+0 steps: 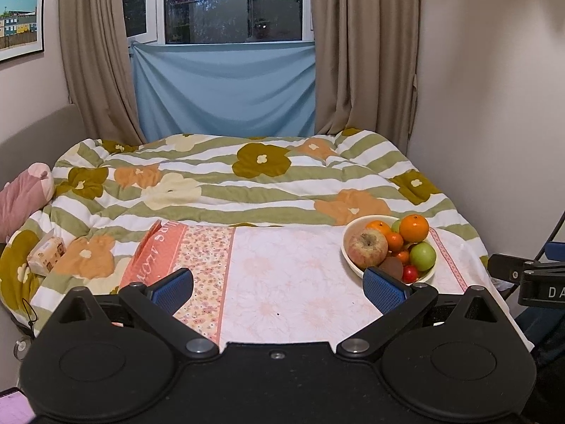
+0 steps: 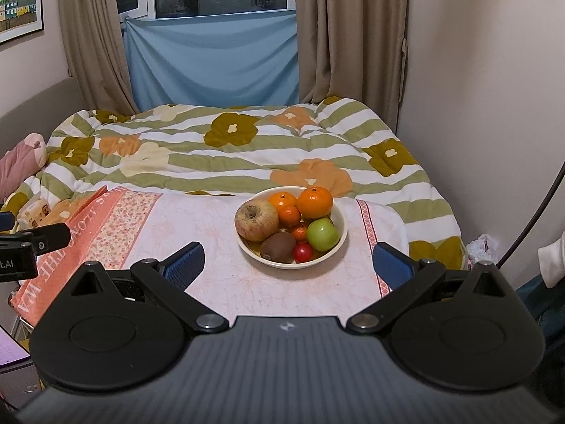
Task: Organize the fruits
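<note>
— Beige curtains [image 1: 99,53] and a blue cloth [image 1: 226,88] hang under the window at the far wall, with a bed under a green-striped flowered quilt [image 1: 219,176] in front. What does the left wrist view show nearer?

— A pale pink flowered cloth covers the counter [image 1: 282,275]. A cream round bowl [image 1: 348,259] sits on its right part, heaped with fruit: a big reddish-yellow apple [image 1: 367,247], a large orange [image 1: 414,228], a green apple [image 1: 422,256]. The left tongs [image 1: 279,286] hang above the near counter, blue pads spread wide, nothing between them. The right pad overlaps the bowl's near rim in the picture; contact I cannot tell.

— And the right wrist view?

— Same bowl [image 2: 337,245], now mid-counter, just beyond the right tongs [image 2: 287,261], which gape wide, holding nothing. A brown kiwi [image 2: 277,246] and a small red fruit [image 2: 303,252] lie at the bowl's near side, small mandarins [image 2: 289,215] behind them. A white sleeve [image 2: 552,258] shows at far right.
</note>
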`<action>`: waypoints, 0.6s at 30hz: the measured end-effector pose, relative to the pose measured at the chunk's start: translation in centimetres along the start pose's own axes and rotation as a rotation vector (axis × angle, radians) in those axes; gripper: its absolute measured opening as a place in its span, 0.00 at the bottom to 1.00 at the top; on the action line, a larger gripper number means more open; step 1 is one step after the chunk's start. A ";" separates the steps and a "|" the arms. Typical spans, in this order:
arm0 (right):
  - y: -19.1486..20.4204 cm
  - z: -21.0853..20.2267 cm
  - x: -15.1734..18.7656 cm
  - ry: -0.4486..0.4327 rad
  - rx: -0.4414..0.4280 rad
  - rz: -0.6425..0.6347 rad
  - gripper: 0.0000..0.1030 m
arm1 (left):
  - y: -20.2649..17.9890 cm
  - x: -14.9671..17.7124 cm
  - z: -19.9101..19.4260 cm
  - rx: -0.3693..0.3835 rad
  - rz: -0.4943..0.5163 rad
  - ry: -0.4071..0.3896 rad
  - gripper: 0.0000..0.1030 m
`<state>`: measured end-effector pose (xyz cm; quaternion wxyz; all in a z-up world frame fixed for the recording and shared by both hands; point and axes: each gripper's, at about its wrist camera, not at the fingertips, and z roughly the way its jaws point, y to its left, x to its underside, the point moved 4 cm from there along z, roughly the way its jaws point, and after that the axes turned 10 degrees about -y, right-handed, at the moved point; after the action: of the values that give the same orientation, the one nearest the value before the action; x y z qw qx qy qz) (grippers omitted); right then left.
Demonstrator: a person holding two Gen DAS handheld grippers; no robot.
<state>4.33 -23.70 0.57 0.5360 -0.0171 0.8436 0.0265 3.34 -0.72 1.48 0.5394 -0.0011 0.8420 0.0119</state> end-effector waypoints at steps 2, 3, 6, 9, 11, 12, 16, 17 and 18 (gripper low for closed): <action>-0.1 0.0 0.0 0.000 0.000 0.001 1.00 | -0.1 0.0 0.0 0.004 0.002 0.000 1.00; -0.1 0.0 0.0 0.001 0.002 0.000 1.00 | -0.2 0.0 -0.1 0.005 0.003 -0.001 1.00; -0.3 -0.1 0.0 0.011 0.003 0.002 1.00 | -0.2 0.0 -0.2 0.001 0.003 -0.006 1.00; -0.4 -0.1 -0.2 0.015 0.003 0.003 1.00 | -0.1 0.0 0.0 0.003 -0.002 -0.002 1.00; -0.4 -0.1 -0.2 0.013 0.006 0.000 1.00 | -0.1 0.0 0.0 0.004 -0.001 -0.002 1.00; -0.5 -0.1 -0.3 0.013 0.006 -0.001 1.00 | -0.1 0.0 0.0 0.003 0.000 -0.003 1.00; -0.4 -0.1 -0.2 0.016 0.005 0.006 1.00 | -0.2 0.0 0.0 0.006 0.002 -0.003 1.00; -0.5 -0.1 -0.3 0.017 0.005 0.008 1.00 | -0.2 -0.1 0.0 0.007 0.004 -0.003 1.00; -0.6 0.0 -0.3 0.017 0.005 0.009 1.00 | -0.2 -0.1 0.0 0.007 0.006 -0.003 1.00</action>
<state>4.46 -24.27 0.87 0.5285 -0.0120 0.8484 0.0266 3.42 -0.94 1.56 0.5405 0.0032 0.8413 0.0105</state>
